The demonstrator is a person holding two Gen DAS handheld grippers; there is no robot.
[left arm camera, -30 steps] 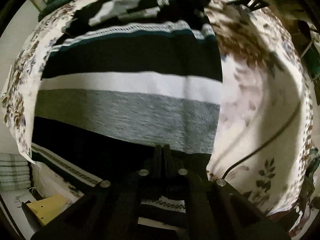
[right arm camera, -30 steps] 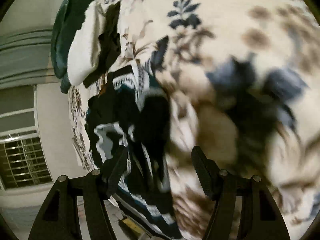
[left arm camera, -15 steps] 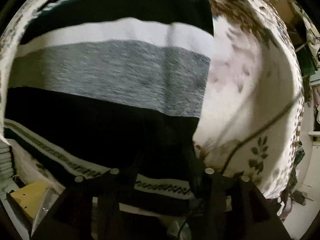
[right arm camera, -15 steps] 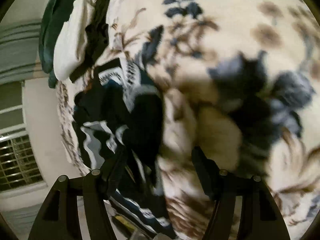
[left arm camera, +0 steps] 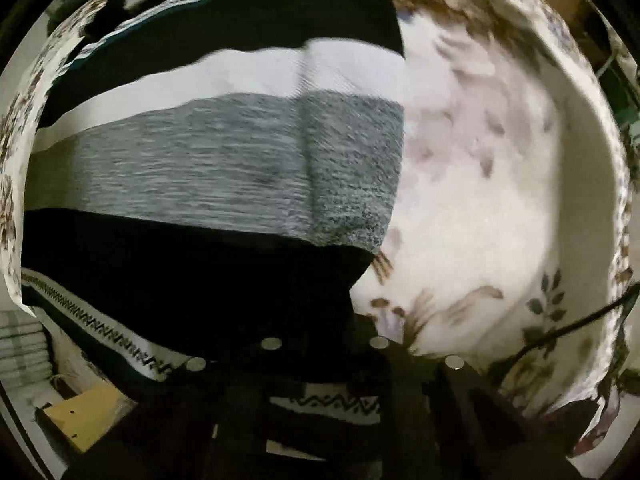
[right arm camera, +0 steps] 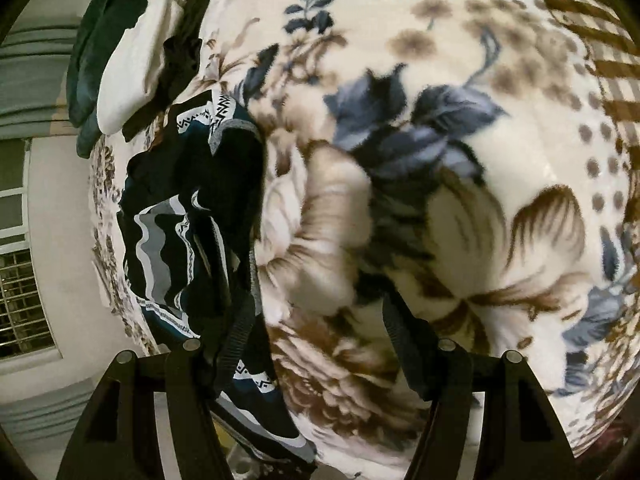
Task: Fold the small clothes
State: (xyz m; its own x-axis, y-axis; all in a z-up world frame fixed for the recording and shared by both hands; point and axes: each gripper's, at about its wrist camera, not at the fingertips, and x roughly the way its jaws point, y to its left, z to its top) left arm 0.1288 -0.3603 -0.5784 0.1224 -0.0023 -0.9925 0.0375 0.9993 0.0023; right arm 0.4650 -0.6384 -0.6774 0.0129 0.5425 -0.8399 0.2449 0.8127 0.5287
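A striped garment [left arm camera: 224, 168] with black, white and grey bands lies flat on a floral blanket [left arm camera: 480, 200]. My left gripper [left arm camera: 324, 320] sits low at the garment's near right edge, its dark fingers hard to make out against the black band; they stand apart over the cloth. In the right wrist view the same garment [right arm camera: 192, 220] lies crumpled at the left. My right gripper [right arm camera: 316, 320] is open and empty over the blanket [right arm camera: 440, 160], its left finger [right arm camera: 240, 328] just touching the garment's edge.
A folded white and dark green pile [right arm camera: 120, 60] lies at the blanket's far left. A black cable [left arm camera: 560, 328] runs across the blanket. A yellow box [left arm camera: 84, 412] sits below the bed edge. A window with a grille [right arm camera: 20, 280] is on the wall.
My left gripper opened from shut and moved forward, closer over the garment. My right gripper drew slightly nearer the blanket and garment edge, staying open.
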